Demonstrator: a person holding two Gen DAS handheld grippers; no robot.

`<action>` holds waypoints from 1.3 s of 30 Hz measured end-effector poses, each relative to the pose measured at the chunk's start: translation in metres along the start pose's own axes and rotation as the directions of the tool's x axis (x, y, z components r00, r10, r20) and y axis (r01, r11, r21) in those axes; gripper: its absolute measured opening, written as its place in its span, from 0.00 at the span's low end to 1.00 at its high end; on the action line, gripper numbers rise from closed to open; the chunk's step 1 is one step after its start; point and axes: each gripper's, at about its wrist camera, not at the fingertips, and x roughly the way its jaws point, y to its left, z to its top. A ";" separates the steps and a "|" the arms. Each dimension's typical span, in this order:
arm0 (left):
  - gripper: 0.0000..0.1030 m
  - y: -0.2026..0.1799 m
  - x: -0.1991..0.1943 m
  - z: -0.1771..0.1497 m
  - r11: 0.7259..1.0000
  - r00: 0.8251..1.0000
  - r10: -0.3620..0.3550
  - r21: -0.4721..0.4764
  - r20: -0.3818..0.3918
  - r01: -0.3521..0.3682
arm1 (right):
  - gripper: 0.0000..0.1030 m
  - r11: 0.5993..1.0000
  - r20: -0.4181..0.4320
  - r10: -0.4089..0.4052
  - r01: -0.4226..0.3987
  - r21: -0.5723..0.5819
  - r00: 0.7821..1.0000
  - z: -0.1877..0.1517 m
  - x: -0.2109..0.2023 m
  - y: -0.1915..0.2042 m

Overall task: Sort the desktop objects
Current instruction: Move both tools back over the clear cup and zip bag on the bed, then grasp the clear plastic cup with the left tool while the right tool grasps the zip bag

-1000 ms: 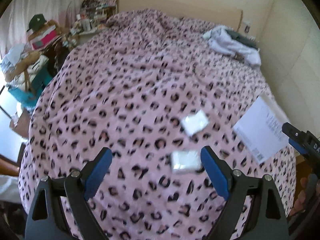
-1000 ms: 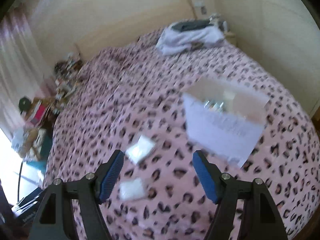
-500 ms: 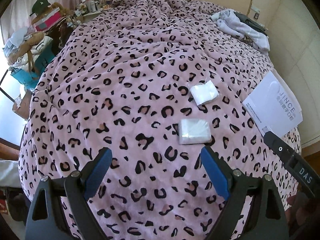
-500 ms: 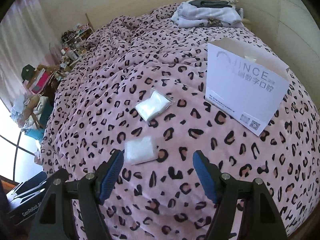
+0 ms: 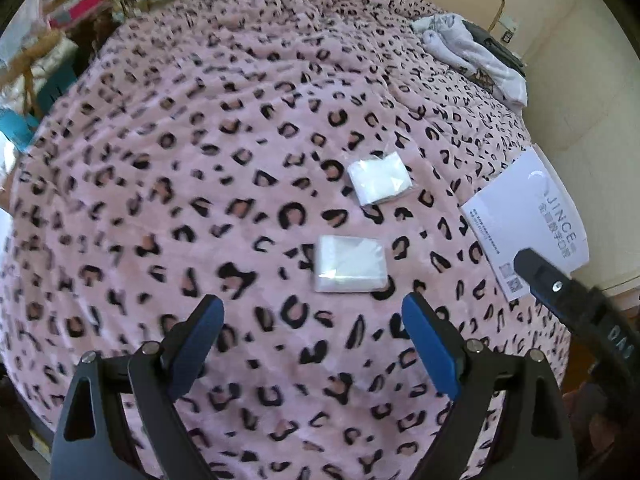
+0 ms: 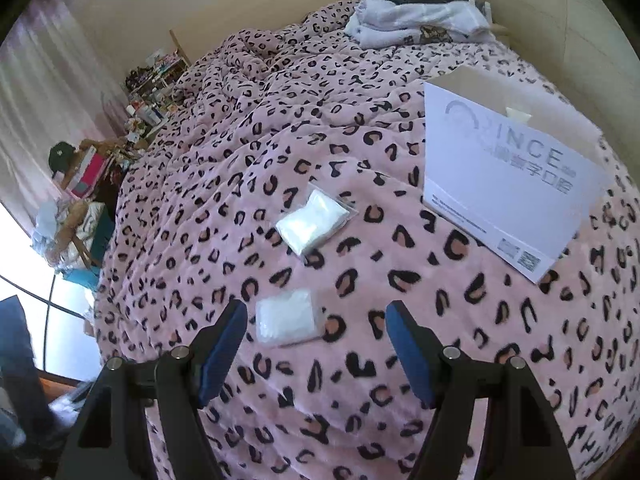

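Note:
Two small white packets in clear plastic lie on a pink leopard-print blanket. The near packet (image 5: 351, 263) (image 6: 286, 317) lies just ahead of both grippers. The far packet (image 5: 379, 177) (image 6: 311, 223) lies beyond it. A white open-topped box marked JINCE (image 5: 532, 216) (image 6: 508, 184) stands to the right. My left gripper (image 5: 312, 344) is open and empty, above the blanket, short of the near packet. My right gripper (image 6: 316, 344) is open and empty, the near packet just past its left finger. The right gripper's black body (image 5: 576, 312) shows at the right of the left wrist view.
The blanket (image 5: 200, 160) covers a bed. Folded white and dark clothes (image 5: 476, 56) (image 6: 416, 16) lie at the far end by the wall. Cluttered shelves, bags and a dark cap (image 6: 62, 154) stand along the left side of the bed.
Both grippers have come down and forward toward the blanket, so the two packets and the box look larger and nearer. Both stay open. Nothing on the bed has moved.

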 end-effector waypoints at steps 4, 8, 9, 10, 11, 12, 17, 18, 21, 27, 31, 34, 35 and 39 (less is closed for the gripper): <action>0.90 0.001 0.036 0.006 0.990 0.996 -0.057 -0.131 -0.075 0.046 | 0.72 1.000 -0.017 -0.001 0.000 -0.019 1.000 0.026 0.017 -0.004; 0.91 -0.001 0.074 0.004 0.951 0.983 -0.089 -0.306 -0.158 0.037 | 0.72 0.995 -0.058 -0.028 0.022 -0.093 0.998 0.050 0.042 0.000; 0.91 -0.003 0.081 0.003 0.944 0.983 -0.076 -0.331 -0.166 0.017 | 0.72 0.994 -0.070 -0.034 0.026 -0.107 0.997 0.055 0.049 0.001; 0.91 -0.006 0.088 0.004 0.941 0.984 -0.059 -0.337 -0.171 -0.002 | 0.72 0.993 -0.084 -0.035 0.026 -0.113 0.996 0.060 0.057 0.001; 0.91 -0.010 0.094 0.007 0.947 0.985 -0.038 -0.322 -0.171 -0.020 | 0.72 0.993 -0.104 -0.033 0.021 -0.117 0.994 0.064 0.067 0.000; 0.91 -0.014 0.100 0.009 0.951 0.985 -0.016 -0.306 -0.171 -0.038 | 0.72 0.993 -0.121 -0.030 0.015 -0.118 0.992 0.069 0.075 0.000; 0.92 -0.028 0.132 0.022 0.982 0.982 0.039 -0.176 -0.187 -0.073 | 0.72 0.996 -0.186 0.012 -0.027 -0.080 0.983 0.084 0.118 -0.006; 0.92 -0.029 0.136 0.023 0.985 0.981 0.051 -0.151 -0.187 -0.080 | 0.72 0.997 -0.196 0.018 -0.031 -0.065 0.981 0.087 0.125 -0.008; 0.92 -0.031 0.150 0.024 0.992 0.980 0.053 -0.100 -0.192 -0.073 | 0.72 0.999 -0.244 0.041 -0.045 -0.008 0.969 0.095 0.152 -0.015; 0.92 -0.038 0.165 0.025 0.999 0.982 0.023 -0.026 -0.186 -0.028 | 0.72 0.997 -0.326 0.069 -0.055 0.051 0.943 0.103 0.200 -0.016; 0.92 -0.042 0.178 0.024 1.000 0.978 0.028 0.008 -0.205 -0.027 | 0.72 0.996 -0.393 0.058 -0.025 0.089 0.918 0.102 0.230 -0.017; 0.92 -0.040 0.186 0.024 0.999 0.977 0.048 0.008 -0.209 -0.048 | 0.72 0.991 -0.428 0.071 -0.014 0.135 0.901 0.097 0.247 -0.019; 0.92 -0.039 0.189 0.024 0.998 0.976 0.058 0.009 -0.208 -0.057 | 0.72 0.990 -0.431 0.076 -0.016 0.142 0.899 0.096 0.251 -0.019; 0.91 -0.035 0.197 0.024 0.997 0.976 0.073 0.020 -0.207 -0.071 | 0.72 0.988 -0.447 0.101 -0.037 0.149 0.889 0.090 0.264 -0.016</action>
